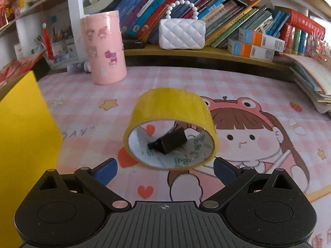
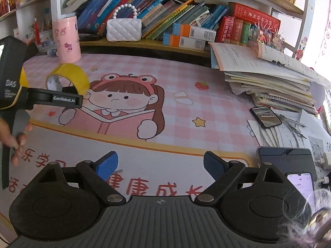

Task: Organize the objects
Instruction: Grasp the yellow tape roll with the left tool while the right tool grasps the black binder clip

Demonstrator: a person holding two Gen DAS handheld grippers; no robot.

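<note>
The left gripper (image 1: 165, 169) sat wide open, its blue fingertips (image 1: 106, 170) spread to either side of the yellow tape roll (image 1: 170, 128) and gripping nothing. The roll lay on its side on the pink cartoon desk mat (image 1: 238, 86), its hollow core facing the camera, and a black binder clip (image 1: 168, 142) showed through that core; whether it sat inside the roll or just behind it could not be told. A pink sticker-covered cylinder (image 1: 104, 47) stood upright farther back and to the left, with a white quilted handbag (image 1: 182, 33) up on the shelf behind. A yellow panel (image 1: 24, 128) rose at the left edge. The right gripper (image 2: 160, 166) hung open too, empty, over the mat's near edge, well apart from the roll.
</note>
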